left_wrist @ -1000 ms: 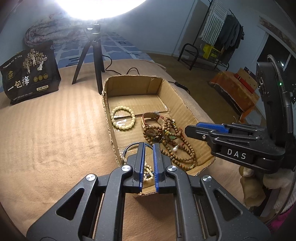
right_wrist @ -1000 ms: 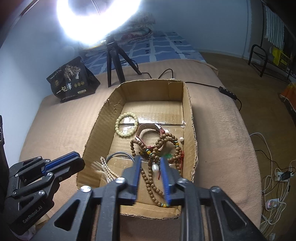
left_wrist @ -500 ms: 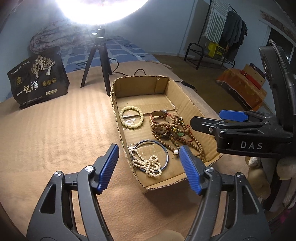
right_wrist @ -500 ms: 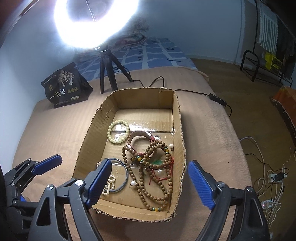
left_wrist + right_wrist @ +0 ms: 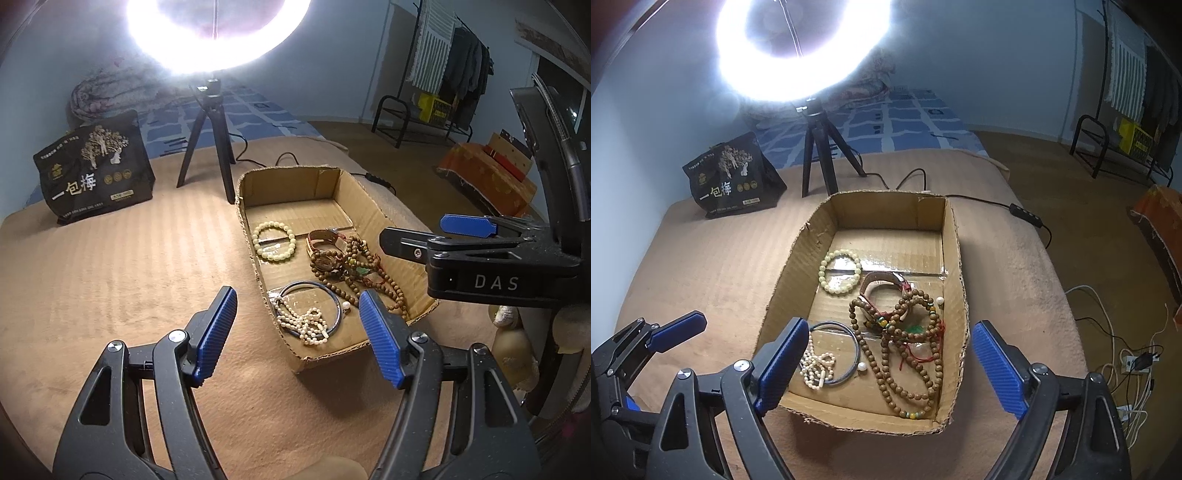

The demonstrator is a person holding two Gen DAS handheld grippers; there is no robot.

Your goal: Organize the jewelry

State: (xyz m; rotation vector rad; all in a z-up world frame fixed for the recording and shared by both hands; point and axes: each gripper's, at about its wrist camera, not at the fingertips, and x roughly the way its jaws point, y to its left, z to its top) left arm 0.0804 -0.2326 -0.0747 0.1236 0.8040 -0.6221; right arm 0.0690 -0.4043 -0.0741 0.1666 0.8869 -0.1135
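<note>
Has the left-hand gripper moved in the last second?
Yes. The left gripper opened wide and pulled back from the cardboard box, whose near edge now lies ahead of its fingertips.

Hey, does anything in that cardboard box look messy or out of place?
Yes. In the shallow cardboard box, the long brown wooden bead strands lie tangled over the brown leather bracelet. The small white pearl string is bunched across the thin dark bangle. Only the pale green bead bracelet lies apart, tidy.

Blown-out ring light glare, fisheye edges
</note>
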